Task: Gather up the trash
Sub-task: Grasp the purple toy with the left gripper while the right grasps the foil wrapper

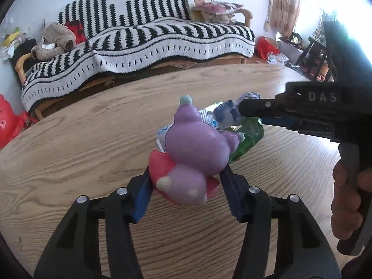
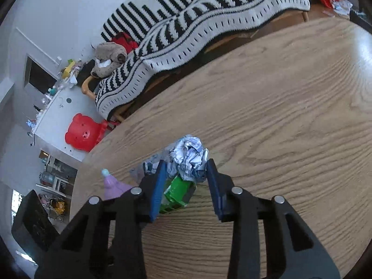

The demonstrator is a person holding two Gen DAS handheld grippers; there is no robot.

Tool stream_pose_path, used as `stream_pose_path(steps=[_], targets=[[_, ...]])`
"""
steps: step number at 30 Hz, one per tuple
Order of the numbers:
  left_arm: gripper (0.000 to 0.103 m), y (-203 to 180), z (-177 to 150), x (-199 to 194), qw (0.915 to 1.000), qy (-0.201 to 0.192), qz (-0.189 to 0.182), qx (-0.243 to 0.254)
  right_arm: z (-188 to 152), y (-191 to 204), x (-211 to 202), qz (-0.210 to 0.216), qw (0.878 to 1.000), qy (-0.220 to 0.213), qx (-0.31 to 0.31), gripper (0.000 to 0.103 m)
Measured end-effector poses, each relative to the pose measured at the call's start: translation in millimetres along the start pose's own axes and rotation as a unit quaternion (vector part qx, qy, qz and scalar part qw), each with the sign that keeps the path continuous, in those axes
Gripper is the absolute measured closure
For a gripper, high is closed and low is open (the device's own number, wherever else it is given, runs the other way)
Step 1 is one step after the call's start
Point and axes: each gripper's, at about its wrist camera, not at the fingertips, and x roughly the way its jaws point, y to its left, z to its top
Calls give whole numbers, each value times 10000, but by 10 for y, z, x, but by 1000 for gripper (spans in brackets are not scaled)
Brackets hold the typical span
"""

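Left gripper jaws pinching purple toy, low over tabletop. Right gripper jaws clamped on crumpled foil wad, sitting atop green wrapper. Green wrapper directly under right jaws, so right hand nearer.

place: home living room | shown by: sofa draped with striped knit throw, plush toy laid on it, curtain hung at window, wooden table | cluttered
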Motion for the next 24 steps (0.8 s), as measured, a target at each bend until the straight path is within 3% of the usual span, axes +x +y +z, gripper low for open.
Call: stream_pose_path(steps=[10, 16, 19, 24], targets=[[50, -10, -5, -396, 9996, -238, -16, 167, -98, 40, -421, 188, 9996, -219, 46, 69], [50, -60, -81, -520, 9995, -178, -79, 245, -401, -172, -531, -518, 9981, 337, 49, 69], [50, -122, -107, -574, 9993, -180, -110, 322, -540, -298, -665, -650, 9972, 365, 53, 68], [50, -276, -107, -692, 9988, -237, -263, 351, -650, -588, -862, -551, 9967, 396, 455, 53]])
